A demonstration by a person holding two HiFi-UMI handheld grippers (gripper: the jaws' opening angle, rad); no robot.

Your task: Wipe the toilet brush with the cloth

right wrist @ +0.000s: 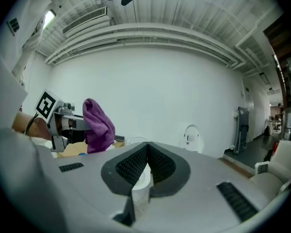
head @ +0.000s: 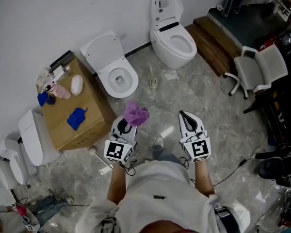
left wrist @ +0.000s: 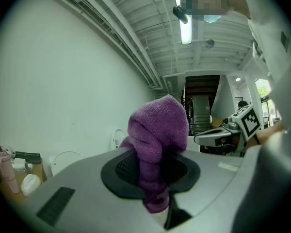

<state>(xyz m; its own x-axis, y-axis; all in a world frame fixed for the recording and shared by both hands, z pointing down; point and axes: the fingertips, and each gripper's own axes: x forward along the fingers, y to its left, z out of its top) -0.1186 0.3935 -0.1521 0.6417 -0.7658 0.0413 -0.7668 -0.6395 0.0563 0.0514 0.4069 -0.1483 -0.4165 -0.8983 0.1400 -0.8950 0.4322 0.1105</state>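
Jaws of the left gripper (left wrist: 153, 168) are clamped on the purple cloth (left wrist: 157, 130), which bunches up above them; right gripper (right wrist: 147, 147) jaws are closed together, empty. Only the head view shows both grippers held out level, side by side, near a white toilet (head: 132, 79)

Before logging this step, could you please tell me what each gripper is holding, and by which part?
Left gripper pinches the purple cloth mid-bunch; right gripper is shut on nothing.
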